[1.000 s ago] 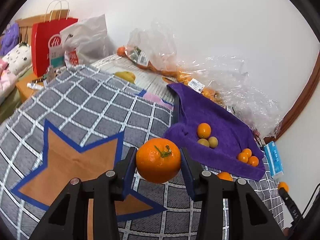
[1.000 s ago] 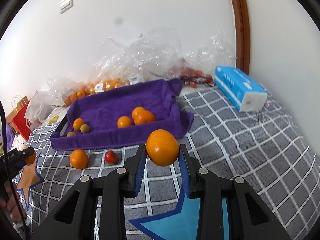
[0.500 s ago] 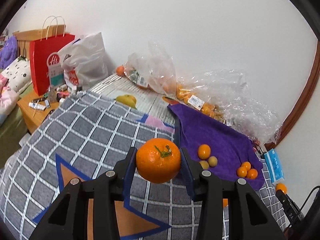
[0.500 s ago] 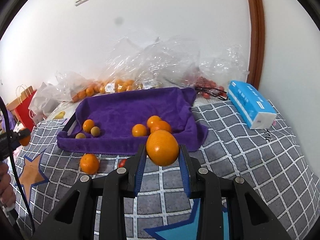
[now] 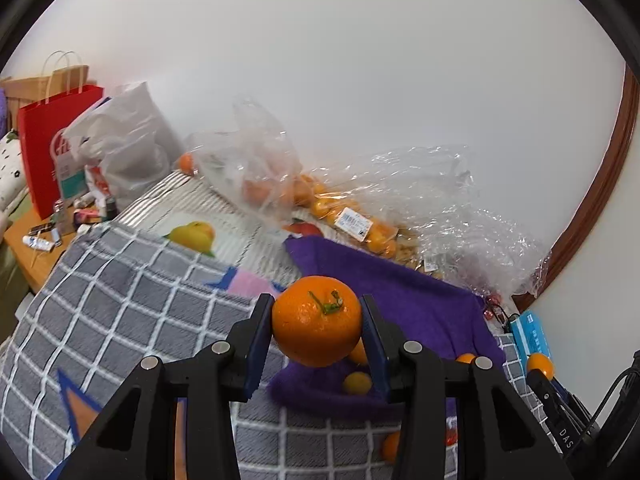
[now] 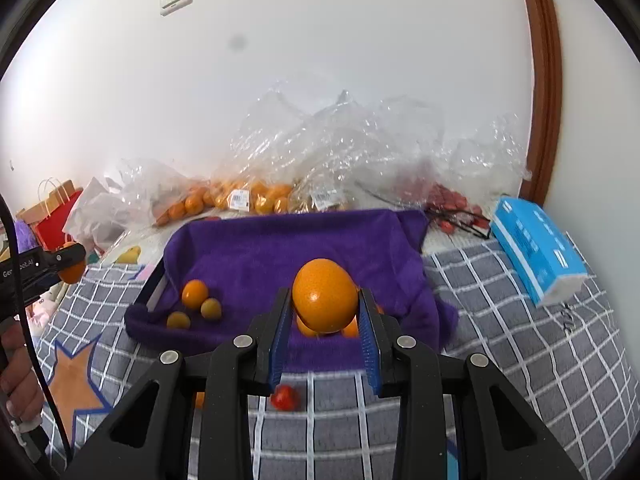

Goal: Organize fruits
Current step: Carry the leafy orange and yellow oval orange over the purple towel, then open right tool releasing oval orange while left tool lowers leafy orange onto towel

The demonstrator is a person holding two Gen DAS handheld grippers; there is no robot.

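Observation:
My left gripper (image 5: pixel 317 334) is shut on an orange with a green stem (image 5: pixel 316 318), held above the near left corner of the purple-towel tray (image 5: pixel 404 304). My right gripper (image 6: pixel 325 318) is shut on a smooth orange (image 6: pixel 324 300), held over the tray's front edge (image 6: pixel 280 256). In the tray lie an orange (image 6: pixel 195 294) with two small yellow-green fruits (image 6: pixel 211 309) at the left, and oranges partly hidden behind my right fingers. A small red fruit (image 6: pixel 285 397) and an orange (image 6: pixel 199 400) lie on the checked blanket in front of the tray.
Clear plastic bags of oranges (image 6: pixel 240 200) and red fruit (image 6: pixel 448 200) lie behind the tray against the wall. A blue tissue box (image 6: pixel 536 256) sits to the right. A red paper bag (image 5: pixel 44 148) and a white bag (image 5: pixel 124 148) stand far left.
Both grippers have moved forward toward the tray, each still holding its orange. The tray now looms larger in both views.

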